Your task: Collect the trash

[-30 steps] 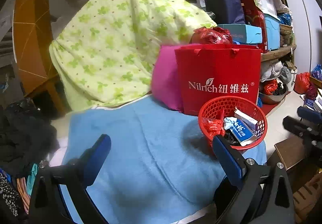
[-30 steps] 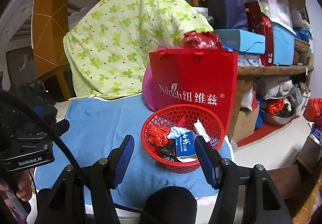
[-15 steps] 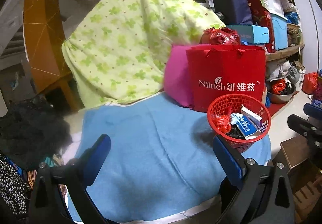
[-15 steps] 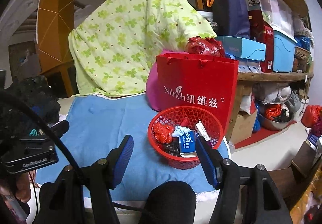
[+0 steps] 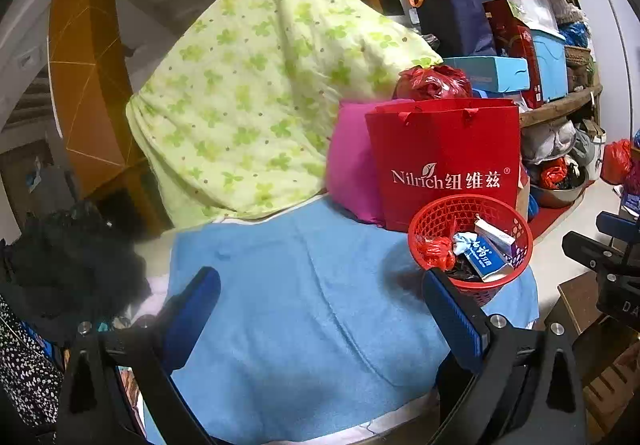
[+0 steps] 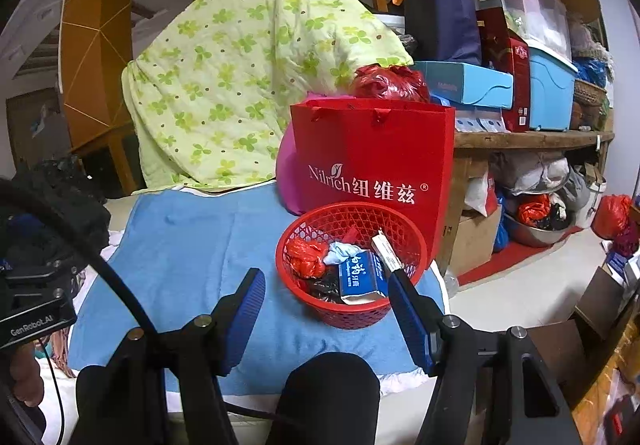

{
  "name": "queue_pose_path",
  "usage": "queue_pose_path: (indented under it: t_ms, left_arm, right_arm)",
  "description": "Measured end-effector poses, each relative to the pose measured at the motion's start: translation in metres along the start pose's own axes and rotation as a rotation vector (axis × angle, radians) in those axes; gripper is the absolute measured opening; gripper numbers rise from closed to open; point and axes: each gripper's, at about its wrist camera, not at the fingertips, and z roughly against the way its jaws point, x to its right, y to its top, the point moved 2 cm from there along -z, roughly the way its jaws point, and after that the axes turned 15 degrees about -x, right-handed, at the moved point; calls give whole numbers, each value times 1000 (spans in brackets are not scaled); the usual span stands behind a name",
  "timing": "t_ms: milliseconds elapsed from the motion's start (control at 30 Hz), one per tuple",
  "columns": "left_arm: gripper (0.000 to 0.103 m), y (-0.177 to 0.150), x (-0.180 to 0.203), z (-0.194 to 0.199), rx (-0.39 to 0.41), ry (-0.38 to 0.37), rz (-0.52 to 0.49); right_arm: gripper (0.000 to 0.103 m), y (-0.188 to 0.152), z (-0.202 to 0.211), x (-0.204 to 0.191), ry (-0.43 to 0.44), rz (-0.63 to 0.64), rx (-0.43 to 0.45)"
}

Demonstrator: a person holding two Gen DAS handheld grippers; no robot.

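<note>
Trash (image 6: 352, 269) in red basket (image 6: 320, 309), blue towel (image 6: 192, 245)

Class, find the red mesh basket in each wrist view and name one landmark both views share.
Left wrist: red mesh basket right of centre, beside the far finger.
Right wrist: red mesh basket centre, between the fingers' tips.
Shared landmark: red Nilrich bag directly behind it.

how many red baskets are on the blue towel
1. The red basket sits at the right end of the blue towel, in front of the red bag. Others may be hidden behind it.
</note>
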Motion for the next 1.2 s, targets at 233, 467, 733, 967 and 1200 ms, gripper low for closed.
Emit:
queue_pose_path:
  t_ms: [233,467,733,967,1200]
  left_arm:
    - [100,1,3,1,-3,1,-4]
    - [100,1,4,1,-5,-1,-5]
    - [101,0,6,0,-8,-4,-6]
    - [100,-2,7,-1,-11,-5,-7]
    - [101,-5,7,-3,-15,-8,-9]
  right_arm:
    - [68,-1,-1,1,1,-3,-2]
    - [68,-4,-1,1,5,-11,7]
    - [68,-4,0,1,2,-10,7]
    - [68,-5,0,2,3,-10,9]
    - [68,-4,3,3,1,-9,12]
